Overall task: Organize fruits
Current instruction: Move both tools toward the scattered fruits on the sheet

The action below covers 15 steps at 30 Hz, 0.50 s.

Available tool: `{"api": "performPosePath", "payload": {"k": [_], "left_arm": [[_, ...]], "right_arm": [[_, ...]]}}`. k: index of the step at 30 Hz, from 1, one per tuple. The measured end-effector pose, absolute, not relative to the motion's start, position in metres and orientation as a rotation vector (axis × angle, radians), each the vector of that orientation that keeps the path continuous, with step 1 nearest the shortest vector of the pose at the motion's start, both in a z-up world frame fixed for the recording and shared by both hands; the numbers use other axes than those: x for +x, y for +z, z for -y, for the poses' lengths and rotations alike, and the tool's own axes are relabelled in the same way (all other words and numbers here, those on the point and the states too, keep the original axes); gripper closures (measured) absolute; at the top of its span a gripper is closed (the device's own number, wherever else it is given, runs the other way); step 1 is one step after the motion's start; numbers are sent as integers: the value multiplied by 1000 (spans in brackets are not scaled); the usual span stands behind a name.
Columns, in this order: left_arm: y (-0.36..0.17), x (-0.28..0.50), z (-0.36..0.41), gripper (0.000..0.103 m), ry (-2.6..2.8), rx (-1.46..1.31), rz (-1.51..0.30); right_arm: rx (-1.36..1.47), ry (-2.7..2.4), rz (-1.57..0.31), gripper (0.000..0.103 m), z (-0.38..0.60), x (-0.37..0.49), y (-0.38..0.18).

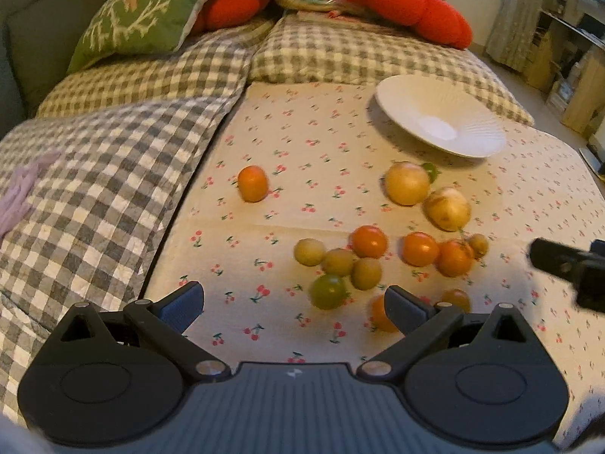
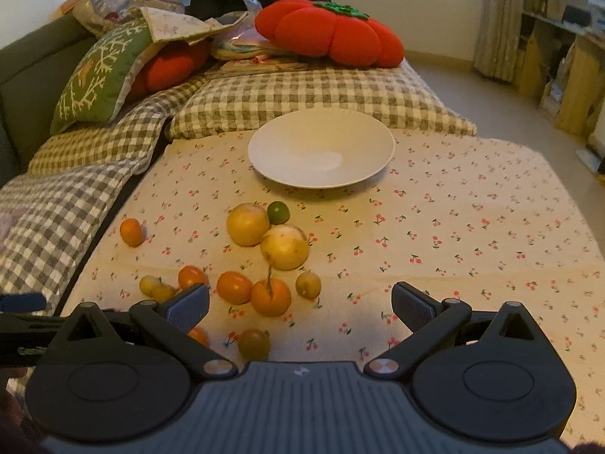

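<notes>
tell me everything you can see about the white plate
The white plate is a wide, shallow dish with fine ribs fanning out across its rim, glossy like glazed ceramic. It sits upright and holds nothing, on the cherry-print cloth at its far edge, close to the checked cushion. No fruit touches it; the small green fruit lies nearest.

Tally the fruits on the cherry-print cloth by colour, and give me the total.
Orange fruits: 5
Large yellow fruits: 2
Small yellow fruits: 4
Green fruits: 2
Dull olive-orange fruit: 1 (colour hard to tell)
Total: 14
</notes>
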<state>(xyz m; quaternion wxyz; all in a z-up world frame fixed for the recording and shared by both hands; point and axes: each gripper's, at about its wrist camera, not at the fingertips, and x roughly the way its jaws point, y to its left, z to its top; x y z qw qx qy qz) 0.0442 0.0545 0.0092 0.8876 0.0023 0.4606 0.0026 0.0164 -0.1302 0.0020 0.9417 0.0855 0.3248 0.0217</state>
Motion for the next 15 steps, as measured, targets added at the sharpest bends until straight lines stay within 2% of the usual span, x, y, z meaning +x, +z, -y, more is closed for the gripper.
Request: {"api": "performPosePath", "payload": {"k": [8, 15], "left_arm": [[-4, 80, -77, 7, 12, -43, -979], [-11, 118, -63, 7, -72, -47, -938]], "right_arm": [[182, 79, -682, 0, 144, 54, -6], [48, 211, -787, 2, 132, 93, -26]]}}
